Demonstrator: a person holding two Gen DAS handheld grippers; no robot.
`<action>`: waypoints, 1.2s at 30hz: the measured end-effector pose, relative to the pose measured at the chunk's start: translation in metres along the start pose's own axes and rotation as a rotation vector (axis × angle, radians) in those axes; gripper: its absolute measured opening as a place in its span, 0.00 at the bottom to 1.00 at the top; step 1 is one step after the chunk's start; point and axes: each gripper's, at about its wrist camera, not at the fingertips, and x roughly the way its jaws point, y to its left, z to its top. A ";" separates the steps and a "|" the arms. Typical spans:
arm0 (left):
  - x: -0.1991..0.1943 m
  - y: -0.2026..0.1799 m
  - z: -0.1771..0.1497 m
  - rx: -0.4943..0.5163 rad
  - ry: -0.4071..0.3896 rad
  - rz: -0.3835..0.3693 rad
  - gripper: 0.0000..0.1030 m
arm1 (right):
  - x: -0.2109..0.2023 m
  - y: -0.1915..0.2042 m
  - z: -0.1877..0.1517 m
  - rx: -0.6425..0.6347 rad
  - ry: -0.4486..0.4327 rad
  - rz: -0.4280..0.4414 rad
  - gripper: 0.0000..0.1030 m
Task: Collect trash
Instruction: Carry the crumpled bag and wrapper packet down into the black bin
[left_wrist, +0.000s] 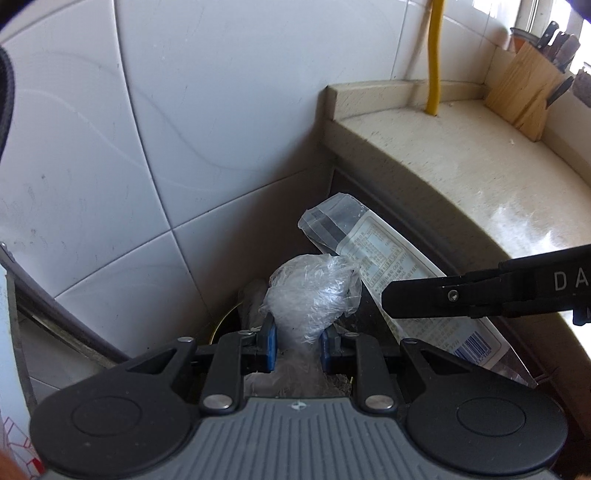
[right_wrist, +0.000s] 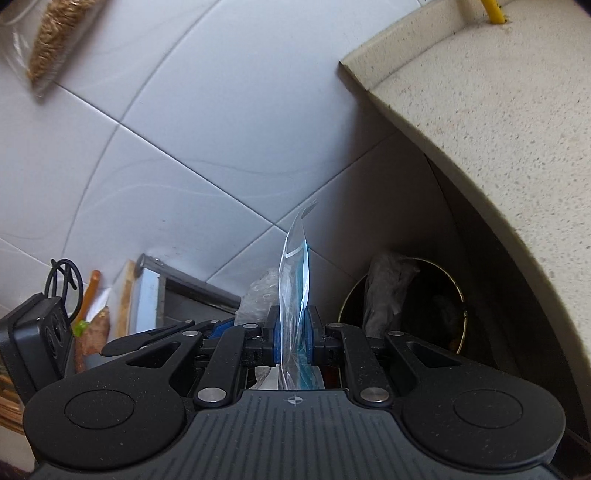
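1. Looking past both tools, we see the speckled worktop (left_wrist: 461, 155) curving along the right, and tucked below its edge against the tiled wall (left_wrist: 110, 147) the round bin (right_wrist: 436, 314) with a dark liner. We judge the overhang the main hazard: a lift or swing toward it could knock either load loose.
2. The long printed wrapper (left_wrist: 388, 258) is clamped on edge in the right tool (right_wrist: 293, 338), most of its length sticking out past the pads. It is thin and slick, so we expect it could slide free or catch the bin rim and fold outside it.
3. The crumpled clear plastic wad (left_wrist: 314, 295) is pinched at its neck in the left tool (left_wrist: 297, 341), held over the gap beside the worktop. The wad bulges wider than the grip, and such film tends to cling to the pads on release.
4. The two tools sit near each other, so crossing paths over the bin risks a snag.
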 end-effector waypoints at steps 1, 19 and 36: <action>0.003 0.001 0.001 0.001 0.004 0.001 0.19 | 0.002 -0.001 0.000 0.003 0.003 -0.003 0.16; 0.029 0.011 0.002 -0.019 0.078 0.044 0.19 | 0.029 -0.009 -0.001 0.013 0.032 -0.037 0.17; 0.061 0.020 0.004 -0.047 0.175 0.095 0.19 | 0.065 -0.040 -0.005 0.053 0.062 -0.114 0.22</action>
